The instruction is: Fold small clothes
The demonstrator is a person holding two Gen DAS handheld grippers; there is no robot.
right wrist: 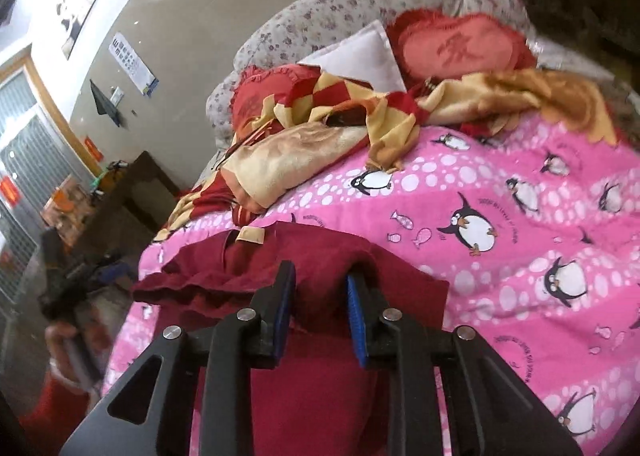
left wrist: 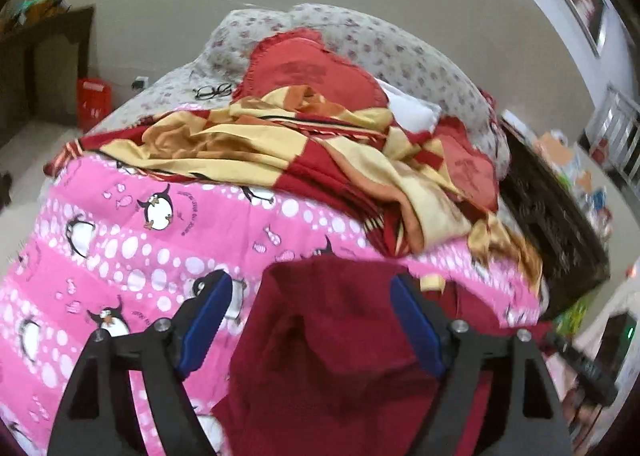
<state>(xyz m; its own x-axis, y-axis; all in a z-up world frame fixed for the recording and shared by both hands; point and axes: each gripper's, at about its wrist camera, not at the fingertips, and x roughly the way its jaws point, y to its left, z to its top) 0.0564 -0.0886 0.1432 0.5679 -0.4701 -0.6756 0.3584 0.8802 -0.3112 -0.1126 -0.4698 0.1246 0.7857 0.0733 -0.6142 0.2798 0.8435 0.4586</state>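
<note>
1. A dark red shirt [left wrist: 332, 340] lies on a pink penguin quilt [left wrist: 120, 248] on a bed.
2. The left gripper [left wrist: 312, 320] is open wide. Its two blue pads [left wrist: 208, 320] stand far apart, one on each side of the shirt. The shirt sits right in front of it, between the fingers, and nothing is pinched.
3. The right gripper [right wrist: 320, 310] has its fingers closer together, with a gap between the blue pads. Red cloth fills that gap. I cannot tell if the pads press the cloth or only sit around it.
4. In the right view the shirt [right wrist: 296, 272] lies just ahead of the gripper and runs under it. A yellow tag [right wrist: 251, 234] shows at the far end, by the neck. One side looks bunched up and wavy to the left of the gripper.
5. Past the shirt, farther from both grippers, lies a red and yellow blanket [left wrist: 280, 152], all crumpled. Behind it sit red pillows [right wrist: 464, 48].
6. I think the folding is only partly done. The shirt looks lumpy, not flat and neat. It may be folded once, but I cannot be sure.
7. What is left, I guess: smooth the bunched side, fold it over, and make a tidy small shape.
</note>
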